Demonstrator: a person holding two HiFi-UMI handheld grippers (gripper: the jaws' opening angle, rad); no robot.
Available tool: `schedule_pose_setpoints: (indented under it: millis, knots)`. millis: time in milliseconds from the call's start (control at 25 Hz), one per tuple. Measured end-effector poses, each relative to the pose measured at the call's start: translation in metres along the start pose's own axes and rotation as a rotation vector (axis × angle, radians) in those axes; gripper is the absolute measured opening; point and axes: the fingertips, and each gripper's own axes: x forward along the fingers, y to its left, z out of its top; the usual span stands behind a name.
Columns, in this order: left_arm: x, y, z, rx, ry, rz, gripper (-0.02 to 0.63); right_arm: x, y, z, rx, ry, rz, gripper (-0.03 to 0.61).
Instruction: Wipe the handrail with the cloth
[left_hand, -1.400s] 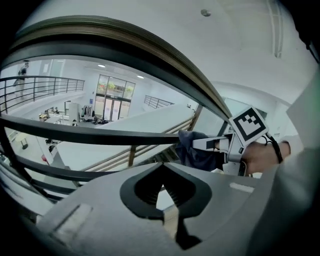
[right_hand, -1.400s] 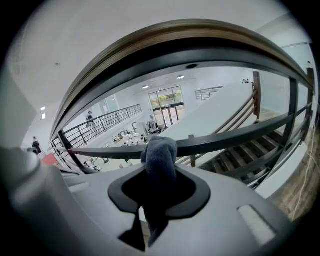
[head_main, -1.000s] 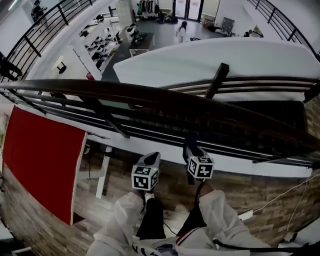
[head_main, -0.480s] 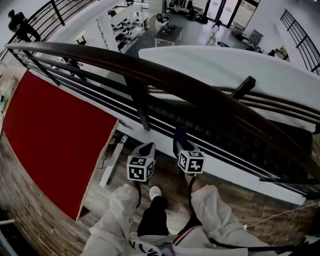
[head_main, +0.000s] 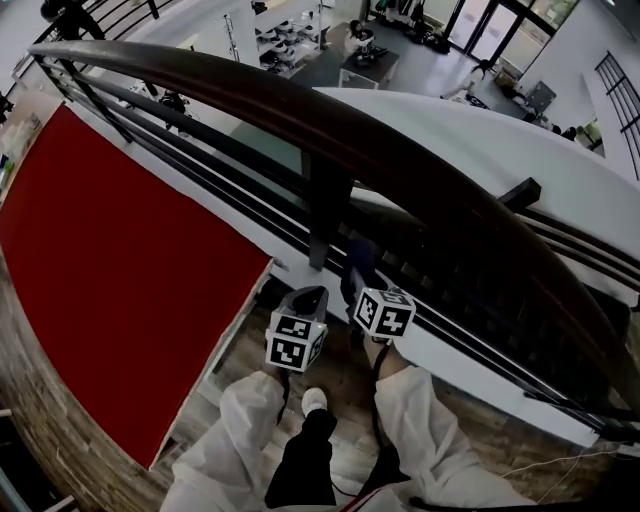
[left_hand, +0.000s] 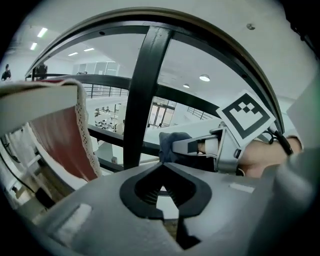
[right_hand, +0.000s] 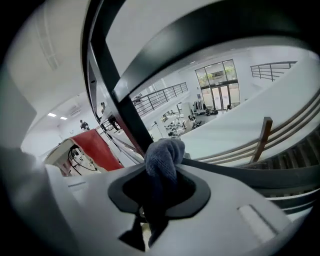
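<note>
The dark wooden handrail (head_main: 400, 170) curves from the upper left down to the right, carried by a black post (head_main: 326, 215). Both grippers are held below it, apart from the rail. My right gripper (head_main: 358, 272) is shut on a dark blue cloth (head_main: 360, 262), which bunches out of its jaws (right_hand: 164, 156) in the right gripper view. My left gripper (head_main: 308, 297) sits just left of it, shut with nothing in it (left_hand: 161, 169). The left gripper view shows the handrail (left_hand: 210, 35) arching overhead, the post (left_hand: 145, 85) ahead, and the cloth (left_hand: 171, 144) in the right gripper (left_hand: 192, 146).
Thin black rails (head_main: 200, 150) run under the handrail. A red banner (head_main: 120, 270) hangs on the left, outside the railing. Beyond is a drop to a lower floor with tables (head_main: 360, 60). The person's white sleeves (head_main: 250, 420) and a shoe (head_main: 313, 401) fill the bottom.
The view has slid left along the railing: the post now stands straight ahead of the grippers and the red banner fills more of the left. Both grippers stay low, the cloth still held.
</note>
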Motion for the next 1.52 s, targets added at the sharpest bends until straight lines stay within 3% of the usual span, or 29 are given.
schedule_pose_setpoints:
  millis: [240,400,800,1160,1520]
  knots:
    - [0.026,0.032,-0.004,0.011,-0.002,0.009,0.003,0.066,0.010,0.011,-0.033,-0.016,0.041,0.080]
    - [0.023,0.030,-0.012,-0.024,0.003,0.015,0.003,0.073,0.021,0.013,-0.091,-0.008,0.065,0.080]
    - [0.014,0.028,-0.016,-0.044,0.020,0.014,0.003,0.069,0.022,0.008,-0.057,0.034,0.051,0.080]
    - [0.020,-0.050,-0.027,-0.042,0.048,-0.031,0.003,-0.004,-0.057,-0.009,-0.028,0.041,-0.044,0.080]
    - [0.061,-0.159,-0.052,0.002,0.094,-0.138,0.003,-0.080,-0.154,-0.022,-0.019,0.001,-0.123,0.080]
